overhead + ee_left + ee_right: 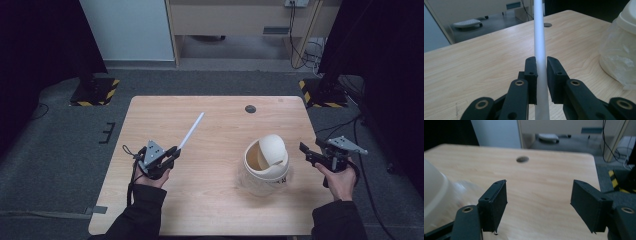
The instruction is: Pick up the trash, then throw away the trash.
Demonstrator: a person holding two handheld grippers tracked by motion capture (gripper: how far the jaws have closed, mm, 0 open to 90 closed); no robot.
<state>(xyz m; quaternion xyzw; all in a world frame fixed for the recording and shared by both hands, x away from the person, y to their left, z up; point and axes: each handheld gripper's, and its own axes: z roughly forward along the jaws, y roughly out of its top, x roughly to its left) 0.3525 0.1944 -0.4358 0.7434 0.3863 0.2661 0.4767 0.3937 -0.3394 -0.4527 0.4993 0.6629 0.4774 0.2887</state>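
From the high view, the left hand-held gripper [172, 154] sat over the left part of the wooden tabletop [215, 210], its jaws closed on the near end of a long white rod [191, 131] that slanted away toward the far side. A cream bin [266, 162] with a domed swing lid, lined with a clear plastic bag, stood on the right half of the tabletop. The right hand-held gripper [306, 151] was held just beside the bin at the right edge, apart from it. A small dark round hole [250, 109] lay near the far edge.

In the left gripper view, the two black jaws pressed against either side of the white rod [540, 50], which ran straight up; the bagged bin [621, 50] stood at the right.

In the right gripper view, the right hand-held gripper [539, 205] was spread wide with bare tabletop [544, 177] between its jaws, the bin's blurred edge [434, 187] at the left and the hole [522, 159] ahead.
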